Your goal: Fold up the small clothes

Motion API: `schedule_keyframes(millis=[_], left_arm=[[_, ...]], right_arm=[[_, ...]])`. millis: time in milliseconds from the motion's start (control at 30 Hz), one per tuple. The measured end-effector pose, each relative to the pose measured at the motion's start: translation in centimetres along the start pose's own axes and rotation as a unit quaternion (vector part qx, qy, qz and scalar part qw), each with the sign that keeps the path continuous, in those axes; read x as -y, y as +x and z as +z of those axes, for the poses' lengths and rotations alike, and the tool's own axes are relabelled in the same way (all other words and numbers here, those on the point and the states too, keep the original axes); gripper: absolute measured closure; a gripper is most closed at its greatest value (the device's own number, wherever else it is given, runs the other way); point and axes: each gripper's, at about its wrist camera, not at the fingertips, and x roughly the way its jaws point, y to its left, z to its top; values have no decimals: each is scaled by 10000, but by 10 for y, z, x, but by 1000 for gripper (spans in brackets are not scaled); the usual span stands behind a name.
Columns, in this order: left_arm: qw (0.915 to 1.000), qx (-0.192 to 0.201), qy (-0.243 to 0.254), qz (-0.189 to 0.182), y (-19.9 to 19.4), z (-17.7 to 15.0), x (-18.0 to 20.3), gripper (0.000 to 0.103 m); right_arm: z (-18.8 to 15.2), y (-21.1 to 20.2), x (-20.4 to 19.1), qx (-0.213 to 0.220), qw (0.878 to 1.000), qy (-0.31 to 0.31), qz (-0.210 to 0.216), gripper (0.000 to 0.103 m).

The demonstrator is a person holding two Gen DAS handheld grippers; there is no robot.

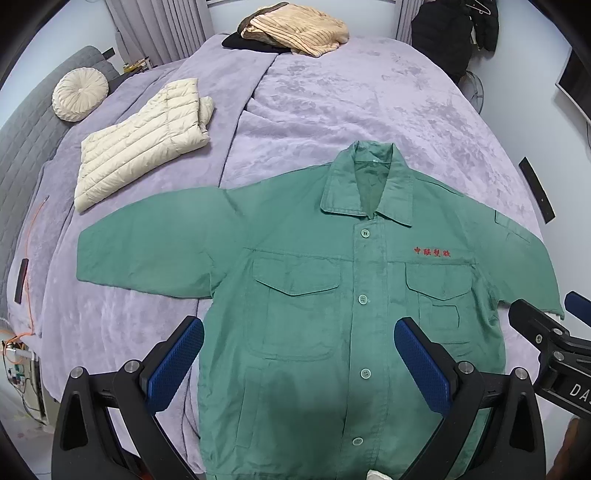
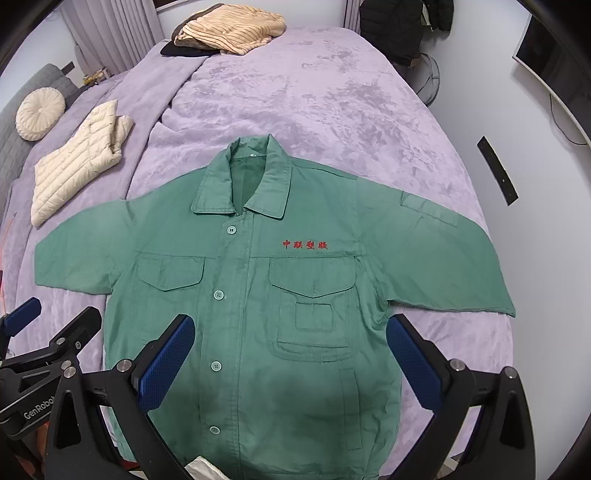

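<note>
A green button-up work jacket (image 1: pixel 332 295) with red embroidered characters lies flat, front up, on the purple bed, sleeves spread to both sides. It also shows in the right wrist view (image 2: pixel 258 295). My left gripper (image 1: pixel 299 347) is open and empty, hovering over the jacket's lower front. My right gripper (image 2: pixel 290 343) is open and empty, also over the lower front, to the right of the left one. The right gripper shows at the edge of the left wrist view (image 1: pixel 554 343), and the left gripper at the edge of the right wrist view (image 2: pixel 44 332).
A folded cream puffer jacket (image 1: pixel 144 144) lies at the left on the purple bedspread (image 1: pixel 351 92). A stack of tan and dark folded clothes (image 1: pixel 295 31) sits at the far end. A round cream cushion (image 1: pixel 79 94) rests on a grey sofa. Black coats (image 1: pixel 450 33) hang at the back right.
</note>
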Motion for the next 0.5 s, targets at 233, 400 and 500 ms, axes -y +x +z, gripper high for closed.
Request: schedule_keyframes(millis=[233, 400, 500], left_arm=[[10000, -73, -29, -50, 3, -1, -2, 0], [9999, -93, -26, -42, 3, -2, -3, 0], [9999, -96, -28, -43, 3, -3, -3, 0]], right_arm=[[-2, 2, 0, -30, 10000, 33, -28, 0], [-2, 3, 0, -32, 10000, 20, -23, 0], [-4, 4, -3, -54, 10000, 35, -16, 0]])
